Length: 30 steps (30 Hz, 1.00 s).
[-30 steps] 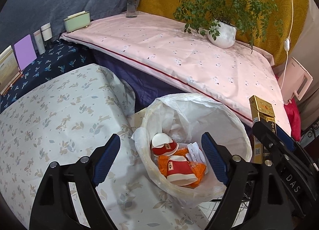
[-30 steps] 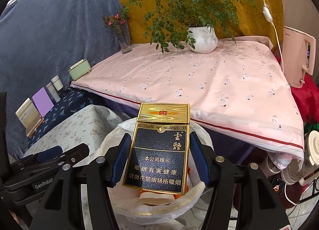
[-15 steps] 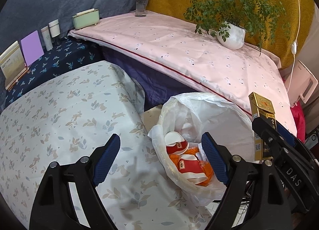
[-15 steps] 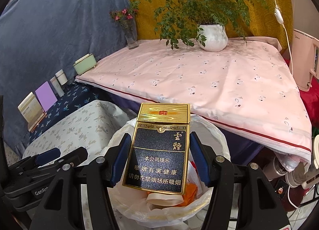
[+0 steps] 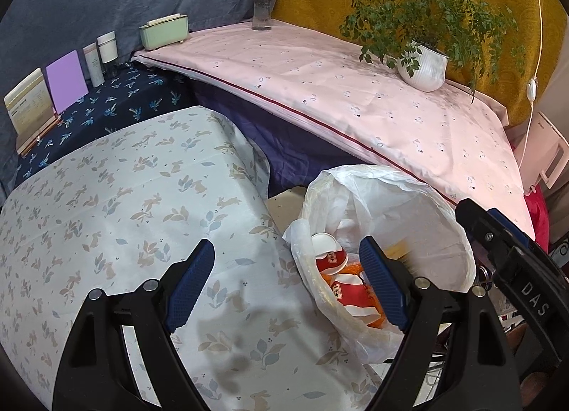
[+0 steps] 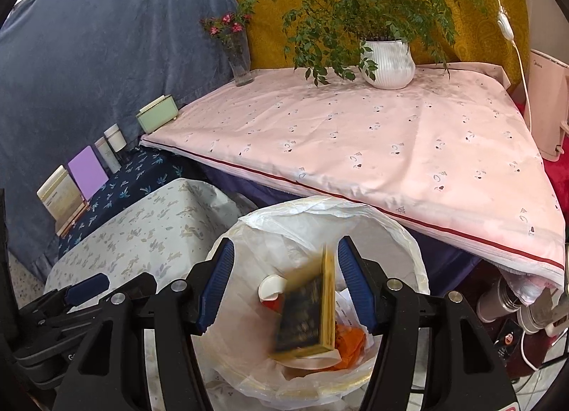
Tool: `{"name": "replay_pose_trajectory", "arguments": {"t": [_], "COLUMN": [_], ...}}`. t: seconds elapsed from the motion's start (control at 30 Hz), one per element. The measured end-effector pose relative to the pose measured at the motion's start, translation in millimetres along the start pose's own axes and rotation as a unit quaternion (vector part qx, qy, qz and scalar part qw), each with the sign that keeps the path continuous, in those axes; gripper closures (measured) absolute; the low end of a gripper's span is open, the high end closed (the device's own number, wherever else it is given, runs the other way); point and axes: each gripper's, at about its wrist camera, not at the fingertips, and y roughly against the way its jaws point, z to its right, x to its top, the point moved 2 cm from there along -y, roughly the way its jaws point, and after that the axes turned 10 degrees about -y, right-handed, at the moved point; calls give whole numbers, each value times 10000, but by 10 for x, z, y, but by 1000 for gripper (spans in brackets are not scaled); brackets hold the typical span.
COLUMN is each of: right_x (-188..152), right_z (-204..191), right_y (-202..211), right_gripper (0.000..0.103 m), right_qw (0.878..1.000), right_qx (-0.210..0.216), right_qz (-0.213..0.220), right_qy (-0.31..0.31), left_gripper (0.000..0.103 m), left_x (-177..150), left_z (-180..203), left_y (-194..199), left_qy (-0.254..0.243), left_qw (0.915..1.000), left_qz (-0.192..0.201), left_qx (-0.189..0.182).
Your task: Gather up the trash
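The right tongs stand open above the lined trash bin; the blurred cigarette pack is loose between their fingers, inside the bin's mouth. The left tongs gape empty beside the bin.

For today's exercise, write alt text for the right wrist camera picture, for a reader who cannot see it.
A dark blue and gold cigarette pack, blurred and tilted, falls free between the open right gripper fingers into a white-lined trash bin holding red-and-white paper cups. Behind stands a pink-covered table with a potted plant.
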Motion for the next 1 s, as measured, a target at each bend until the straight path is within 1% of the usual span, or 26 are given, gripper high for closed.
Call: {"name": "replay_pose_trajectory", "arguments": {"t": [0.43,0.5,0.57,0.63,1.0], "right_x": [-47,-66,-90,-119,-318], "right_z": [-152,-166,-178,-183,-226], "right_y": [233,273,305,334,477], "right_gripper": [44,44,44,44,32], "right_qw": [9998,9997,9996,9995,9988], "right_qx": [68,79,80,86,0], "right_qz": [53,54,51,23,-27], "right_qy": [193,228,264,303,486], "left_gripper": [21,21,17,17,16], "left_x": [-91,-114,-138,-165,-331], "left_z": [-115,-124,-131,-136,-162], "left_y": [205,241,280,314,432], "left_qy": [97,99,88,70,27], "left_qw": [9998,9998,9997,9997,9993], "left_qz": [79,92,112,126,80], "left_qx": [127,146,187,219,351]}}
